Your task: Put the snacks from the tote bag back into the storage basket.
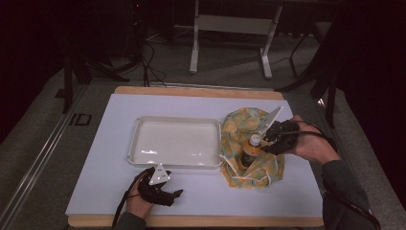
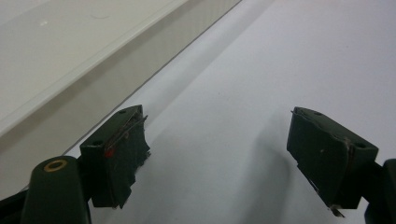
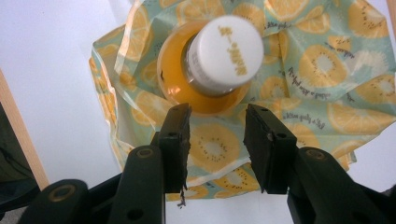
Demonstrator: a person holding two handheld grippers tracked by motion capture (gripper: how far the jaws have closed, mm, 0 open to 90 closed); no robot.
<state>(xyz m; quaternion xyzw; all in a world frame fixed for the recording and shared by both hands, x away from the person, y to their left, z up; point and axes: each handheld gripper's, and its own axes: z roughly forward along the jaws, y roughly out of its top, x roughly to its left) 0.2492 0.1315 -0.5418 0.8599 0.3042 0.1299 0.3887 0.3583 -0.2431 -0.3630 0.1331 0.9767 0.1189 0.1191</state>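
Bottle (image 3: 210, 60) stands in our fruit-print bag (image 3: 322, 70), at twelve o'clock of our right gripper (image 3: 217, 135), jaws slightly apart, empty; left gripper (image 2: 219, 154) gapes wide.

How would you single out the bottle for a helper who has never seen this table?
Start at the white tray; right of it lies a fruit-print bag. The bottle stands inside that bag: orange, with a white cap, the one upright thing there, just ahead of the right gripper.
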